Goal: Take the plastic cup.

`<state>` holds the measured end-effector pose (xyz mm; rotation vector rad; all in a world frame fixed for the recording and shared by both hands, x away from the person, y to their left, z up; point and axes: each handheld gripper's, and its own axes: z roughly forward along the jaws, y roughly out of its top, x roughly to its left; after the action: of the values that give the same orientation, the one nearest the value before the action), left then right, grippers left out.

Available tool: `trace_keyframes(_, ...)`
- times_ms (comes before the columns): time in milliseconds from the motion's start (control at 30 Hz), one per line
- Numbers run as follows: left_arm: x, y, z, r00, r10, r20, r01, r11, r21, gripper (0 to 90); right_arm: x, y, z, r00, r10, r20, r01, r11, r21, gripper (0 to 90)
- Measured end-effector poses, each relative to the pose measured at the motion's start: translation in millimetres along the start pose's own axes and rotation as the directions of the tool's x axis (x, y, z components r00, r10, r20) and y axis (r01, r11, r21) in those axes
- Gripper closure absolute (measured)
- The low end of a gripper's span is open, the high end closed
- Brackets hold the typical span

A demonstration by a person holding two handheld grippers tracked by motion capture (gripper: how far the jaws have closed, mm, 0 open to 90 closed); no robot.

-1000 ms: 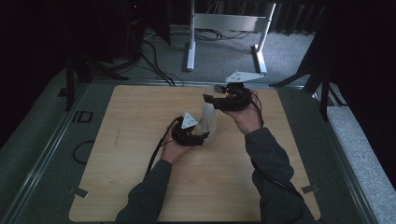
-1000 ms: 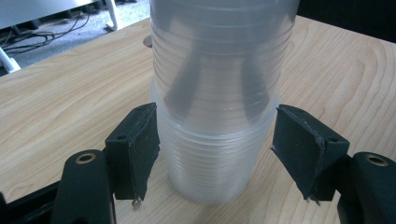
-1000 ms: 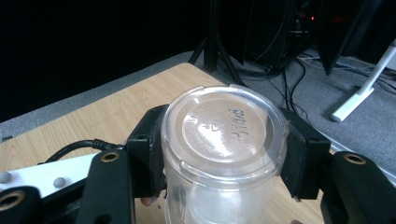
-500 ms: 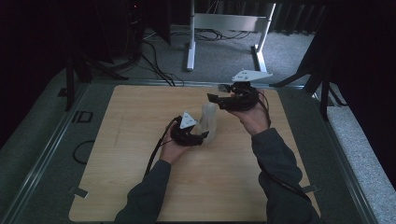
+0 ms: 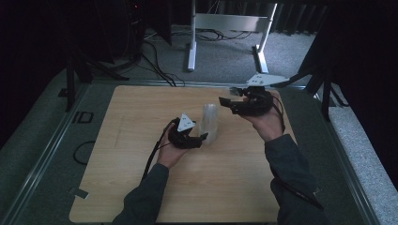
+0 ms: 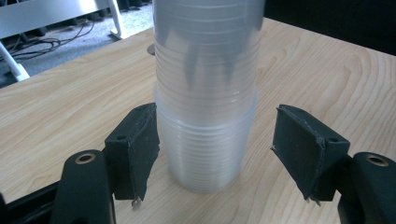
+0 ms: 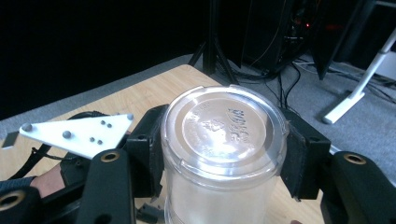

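Wood table [image 5: 117, 187]: clear cup stack [image 5: 209, 123] stands upside-down near centre. Left gripper [image 5: 202, 137] at its base, jaws spread, one pad touching, other apart. Right gripper [image 5: 226, 101] pinches single cup [image 7: 223, 135], approx. just beside the stack top.

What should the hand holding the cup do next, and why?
Probably set it down on the bare table beside the stack. The right gripper is shut on one clear cup and, in the high view, stands apart from the stack of cups between the left gripper's open jaws.
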<state>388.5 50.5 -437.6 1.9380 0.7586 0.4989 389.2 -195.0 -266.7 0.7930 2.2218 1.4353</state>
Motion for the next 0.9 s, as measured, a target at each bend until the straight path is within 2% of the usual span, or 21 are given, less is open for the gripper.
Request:
trace_keyframes(67,-1.0,-1.1,-5.6,1.0,-0.005,-0.003,0.005,0.9999,-0.008,31.5,-1.0,-7.4,-4.2,0.9999,0.017,0.002,-0.017,1.0,0.002,41.4)
trace_keyframes(333,-2.1,-5.7,-18.3,0.9999,-0.014,0.008,0.014,0.9995,-0.028,29.8,2.0,-23.7,-10.2,0.9996,0.029,0.007,-0.029,0.999,0.026,41.4)
trace_keyframes(467,-2.0,-10.0,-21.6,0.9994,-0.027,0.019,0.028,0.999,-0.034,29.6,3.5,-29.6,-11.0,0.9995,0.03,0.008,-0.031,0.999,0.037,41.4)
trace_keyframes(900,-3.6,-14.6,-35.1,0.9993,-0.03,0.022,0.031,0.9979,-0.056,29.1,4.6,-42.2,-15.9,0.999,0.045,0.005,-0.045,0.998,0.051,41.4)
